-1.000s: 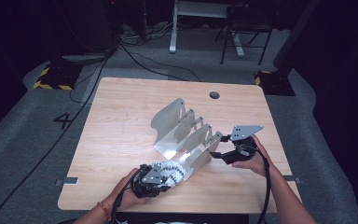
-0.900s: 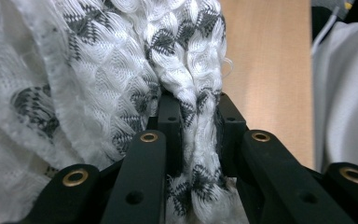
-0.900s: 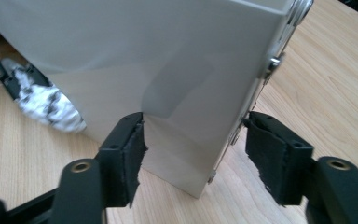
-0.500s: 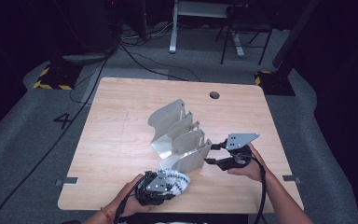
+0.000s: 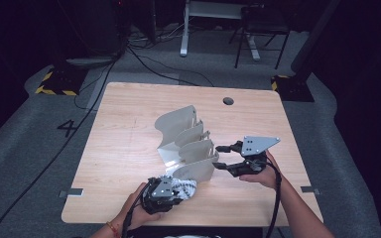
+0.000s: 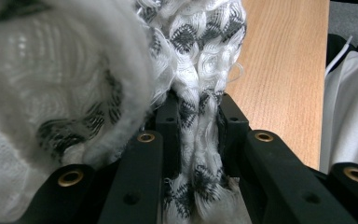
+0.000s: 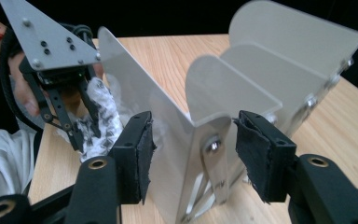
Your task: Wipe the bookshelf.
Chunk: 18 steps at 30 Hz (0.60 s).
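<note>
A grey metal rack (image 5: 186, 141) with several upright divider plates stands mid-table. My right gripper (image 5: 222, 157) reaches in from the rack's right. Its jaws have just been closing. In the right gripper view the pads (image 7: 142, 149) press on the near end of the rack (image 7: 261, 60), one on each side. My left gripper (image 5: 171, 191) lies by the table's front edge, shut on a white cloth with a black pattern (image 5: 184, 187). In the left gripper view the cloth (image 6: 196, 46) is squeezed between the jaws and bulges out at the left. The right gripper view shows the left gripper (image 7: 81, 121) and the cloth (image 7: 103, 109) beyond the rack.
The wooden table (image 5: 129, 148) has a round cable hole (image 5: 228, 101) near its far edge. Cables (image 5: 144, 59), a desk leg and a chair stand on the grey floor beyond. Yellow-black tape (image 5: 54, 91) marks the floor at left.
The right gripper moved left and slightly up to the rack, and its jaws narrowed around the rack's end. The left gripper kept still with the cloth.
</note>
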### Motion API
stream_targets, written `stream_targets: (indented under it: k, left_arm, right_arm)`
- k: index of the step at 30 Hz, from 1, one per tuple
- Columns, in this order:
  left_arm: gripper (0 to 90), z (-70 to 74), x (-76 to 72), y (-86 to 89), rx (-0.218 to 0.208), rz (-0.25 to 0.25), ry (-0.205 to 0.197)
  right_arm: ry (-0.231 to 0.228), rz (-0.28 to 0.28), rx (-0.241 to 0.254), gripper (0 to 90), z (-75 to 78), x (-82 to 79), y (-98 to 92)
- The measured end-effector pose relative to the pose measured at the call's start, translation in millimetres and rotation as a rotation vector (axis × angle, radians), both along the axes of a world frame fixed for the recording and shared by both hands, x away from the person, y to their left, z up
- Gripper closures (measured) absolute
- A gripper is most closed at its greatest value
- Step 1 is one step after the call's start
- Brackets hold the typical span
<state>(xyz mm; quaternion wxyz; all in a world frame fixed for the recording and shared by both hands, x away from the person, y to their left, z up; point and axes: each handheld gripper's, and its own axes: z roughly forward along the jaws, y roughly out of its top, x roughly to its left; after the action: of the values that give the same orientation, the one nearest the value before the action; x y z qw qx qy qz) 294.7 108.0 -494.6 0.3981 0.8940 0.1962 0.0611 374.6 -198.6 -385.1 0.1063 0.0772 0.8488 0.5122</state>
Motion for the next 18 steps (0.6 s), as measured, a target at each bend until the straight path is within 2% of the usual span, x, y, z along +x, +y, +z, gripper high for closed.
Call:
stream_targets:
  k: [2,5,8,13,15,18]
  left_arm:
    - [75.5,0.4,0.9,0.8,0.000,0.014,-0.006]
    - [75.5,1.1,2.0,2.1,-0.007,0.033,-0.013]
    - [75.5,2.2,3.7,4.5,-0.007,0.052,-0.023]
    - [75.6,5.4,8.0,11.6,-0.011,0.103,-0.042]
    - [75.6,9.3,8.1,14.5,-0.034,0.118,-0.061]
    - [76.1,19.5,5.2,16.6,-0.065,0.119,-0.118]
  right_arm:
    - [-0.002,0.021,0.005,49.6,1.4,0.8,2.7]
    - [-0.016,0.024,-0.006,50.0,0.3,-0.1,6.2]
    - [-0.015,0.027,-0.001,54.1,0.4,-1.3,5.2]
    - [-0.025,0.064,-0.018,57.2,2.0,-9.1,7.8]
    - [-0.029,0.072,-0.022,59.2,2.2,-11.9,9.4]
    - [-0.033,0.073,-0.023,63.2,2.5,-15.1,12.3]
